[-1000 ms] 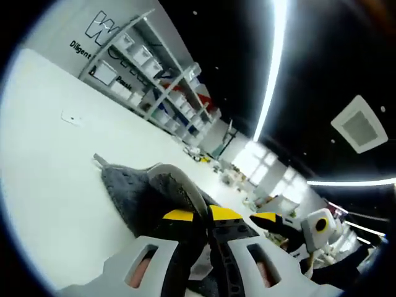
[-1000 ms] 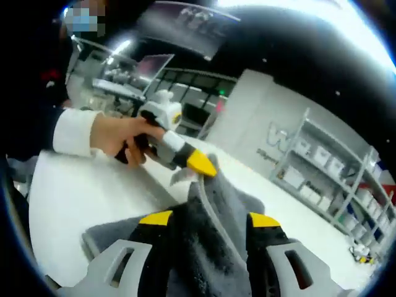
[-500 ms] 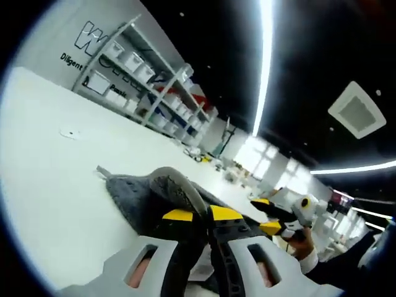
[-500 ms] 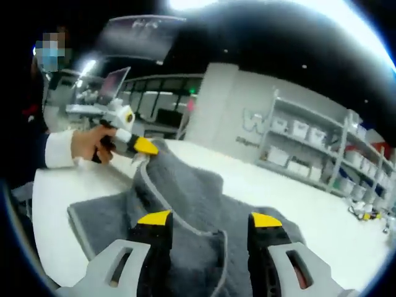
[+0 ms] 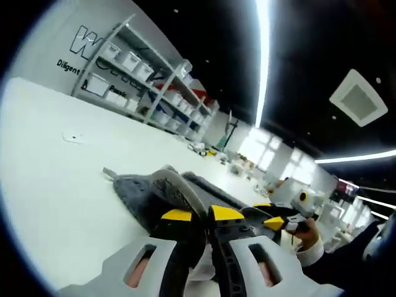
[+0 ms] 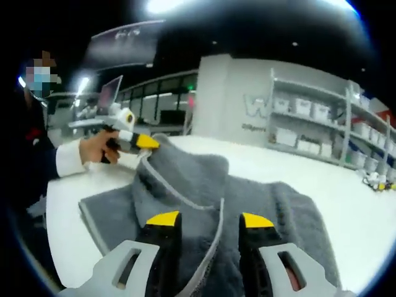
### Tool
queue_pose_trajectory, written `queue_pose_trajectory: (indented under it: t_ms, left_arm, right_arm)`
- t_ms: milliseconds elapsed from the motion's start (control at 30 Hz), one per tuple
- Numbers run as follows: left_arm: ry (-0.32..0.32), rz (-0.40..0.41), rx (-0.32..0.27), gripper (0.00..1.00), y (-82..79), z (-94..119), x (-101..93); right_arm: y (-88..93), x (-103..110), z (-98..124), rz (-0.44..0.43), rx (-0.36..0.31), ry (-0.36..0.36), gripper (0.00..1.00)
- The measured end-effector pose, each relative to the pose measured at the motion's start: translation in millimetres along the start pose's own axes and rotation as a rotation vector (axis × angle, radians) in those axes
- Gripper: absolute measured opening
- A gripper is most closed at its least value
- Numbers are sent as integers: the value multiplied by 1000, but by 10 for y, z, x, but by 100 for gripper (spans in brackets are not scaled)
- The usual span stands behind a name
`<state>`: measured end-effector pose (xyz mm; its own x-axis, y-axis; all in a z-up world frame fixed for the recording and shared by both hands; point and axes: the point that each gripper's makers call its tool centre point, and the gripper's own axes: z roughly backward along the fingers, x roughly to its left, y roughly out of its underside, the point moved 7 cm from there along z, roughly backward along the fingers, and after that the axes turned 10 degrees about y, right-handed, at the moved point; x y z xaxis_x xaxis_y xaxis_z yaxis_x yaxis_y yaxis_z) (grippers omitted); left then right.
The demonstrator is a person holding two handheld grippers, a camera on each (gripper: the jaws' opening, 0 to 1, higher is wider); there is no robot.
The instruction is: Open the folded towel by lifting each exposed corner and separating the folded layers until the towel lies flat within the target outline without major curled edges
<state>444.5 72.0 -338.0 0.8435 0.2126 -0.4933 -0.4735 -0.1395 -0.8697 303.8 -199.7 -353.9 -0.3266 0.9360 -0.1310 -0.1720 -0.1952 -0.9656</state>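
Now the grey towel (image 6: 204,185) lies spread over the white table (image 6: 346,204), part of it lifted off the surface. In the left gripper view, the left gripper (image 5: 203,216) has its jaws nearly together, pinching a raised towel edge. In the right gripper view, the right gripper (image 6: 210,221) clamps the near hem, jaws narrow, towel stretching ahead.

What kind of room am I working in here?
Probably a lab or workshop with storage. Metal shelves loaded with white bins line a wall with large lettering, long strip lights run across a dark ceiling, and the grey towel lies on a big white table.
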Motion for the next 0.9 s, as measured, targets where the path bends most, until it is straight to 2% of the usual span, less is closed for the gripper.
queue_pose_trajectory:
  t_ms: [100,233,300,400,533,567,667,800,900]
  left_arm:
    - [-7,-17,11,8,2,-10,13]
    - [-29,-39,37,9,25,-10,33]
    - [-37,-46,44,9,57,-13,-2]
    - [-54,-39,55,9,80,-4,-13]
    - [-60,-22,53,9,41,39,50]
    - [-67,-24,58,9,37,50,66]
    - [-88,-34,70,10,19,81,106]
    - [-114,-30,76,10,-3,141,168]
    - [-113,4,62,10,-23,198,210]
  right_arm:
    - [71,-12,-26,16,37,14,18]
    - [94,-15,-16,16,44,18,0]
    - [62,-27,-16,11,30,23,0]
    - [-1,45,10,27,8,-12,0]
    - [-180,248,113,57,-74,-115,0]
    - [-271,255,128,53,-96,-144,0]
    - [-400,384,224,57,-135,-196,0]
    - [-520,635,385,80,-181,-259,0]
    - [-569,848,435,104,-209,-314,0]
